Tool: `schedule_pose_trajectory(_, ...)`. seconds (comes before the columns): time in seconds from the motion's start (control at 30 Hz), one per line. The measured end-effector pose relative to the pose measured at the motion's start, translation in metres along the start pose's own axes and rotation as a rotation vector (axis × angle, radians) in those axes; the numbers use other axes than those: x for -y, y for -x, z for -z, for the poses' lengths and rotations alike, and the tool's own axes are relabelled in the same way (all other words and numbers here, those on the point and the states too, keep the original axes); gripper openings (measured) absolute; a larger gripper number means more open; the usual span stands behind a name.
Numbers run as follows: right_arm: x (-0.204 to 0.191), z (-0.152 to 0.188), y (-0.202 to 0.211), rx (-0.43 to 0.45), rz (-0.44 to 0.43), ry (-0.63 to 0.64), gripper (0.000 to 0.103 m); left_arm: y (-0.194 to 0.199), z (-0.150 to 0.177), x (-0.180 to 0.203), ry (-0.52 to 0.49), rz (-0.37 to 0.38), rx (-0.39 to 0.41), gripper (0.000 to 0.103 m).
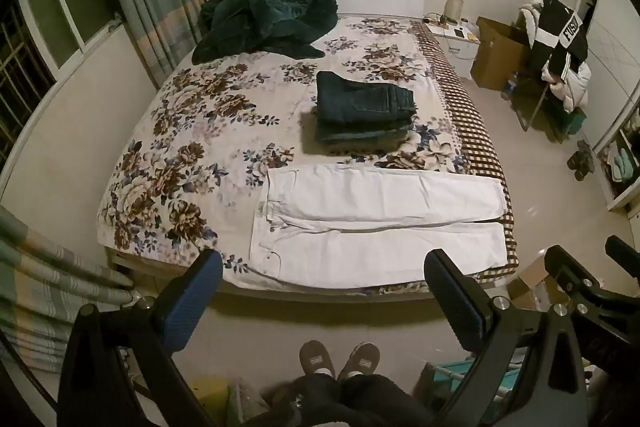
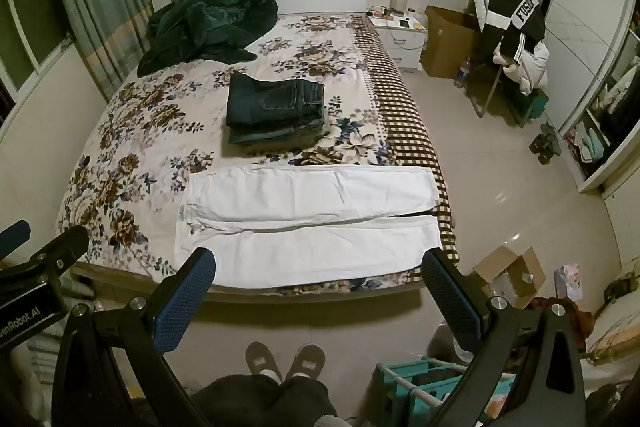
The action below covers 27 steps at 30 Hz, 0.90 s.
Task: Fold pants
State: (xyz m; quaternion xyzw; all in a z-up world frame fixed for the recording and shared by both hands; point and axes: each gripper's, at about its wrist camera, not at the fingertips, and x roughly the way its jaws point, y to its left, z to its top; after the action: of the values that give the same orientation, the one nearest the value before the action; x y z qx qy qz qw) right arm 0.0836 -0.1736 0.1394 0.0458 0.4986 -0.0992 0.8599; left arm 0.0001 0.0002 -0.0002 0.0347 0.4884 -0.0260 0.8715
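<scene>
White pants [image 1: 380, 223] flat, long (faintly creased) on floral bedspread [image 1: 180, 131].

White pants [image 1: 380, 223] flat along bed [image 1: 180, 131] edge; left claw [image 1: 324, 299] spread, empty; folded dark stack [image 1: 362, 111], probably jeans, behind.

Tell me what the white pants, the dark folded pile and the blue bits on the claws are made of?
White pants: probably cotton twill or denim; matte, stiff-looking, with soft creases and stitched seams.
Dark folded pile: looks like denim jeans; dark blue, with a sewn back pocket and thick folded edges.
Blue pads on the claws: likely rubber or textured plastic; a dotted, grippy surface shows.
</scene>
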Motion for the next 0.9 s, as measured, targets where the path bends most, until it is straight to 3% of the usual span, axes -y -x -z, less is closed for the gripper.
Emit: schedule_pose_trajectory(0.9, -0.0021, 0.0016, 0.0018, -0.005, 0.002, 0.004, 0.103, -0.0008, -0.0006, 0.0003, -0.006, -0.005, 0.008, 0.103)
